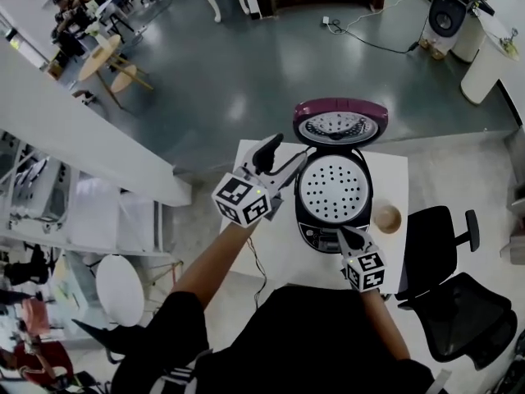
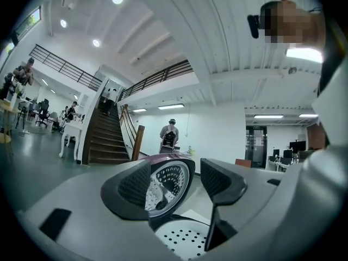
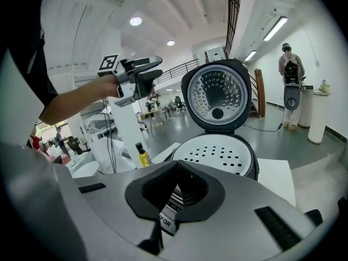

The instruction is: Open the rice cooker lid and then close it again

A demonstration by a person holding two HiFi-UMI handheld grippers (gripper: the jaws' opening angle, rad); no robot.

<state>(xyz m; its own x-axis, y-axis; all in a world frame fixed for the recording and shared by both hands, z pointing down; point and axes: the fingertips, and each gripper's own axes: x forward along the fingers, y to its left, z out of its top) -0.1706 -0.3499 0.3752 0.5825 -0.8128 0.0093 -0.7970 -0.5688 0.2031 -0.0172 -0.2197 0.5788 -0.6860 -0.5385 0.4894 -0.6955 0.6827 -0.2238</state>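
The rice cooker (image 1: 321,235) sat on a white table (image 1: 395,167) with its lid (image 1: 340,124) standing upright at the back. The lid had a glossy maroon shell outside and a round, dimpled metal plate inside, and a white perforated disc (image 1: 332,189) lay across the round body. The left gripper (image 1: 280,156) hung just left of the lid, its ribbed dark fingers (image 2: 130,186) well apart and touching nothing. The right gripper (image 1: 351,238) hovered at the cooker's front edge, its fingers pressed together and empty.
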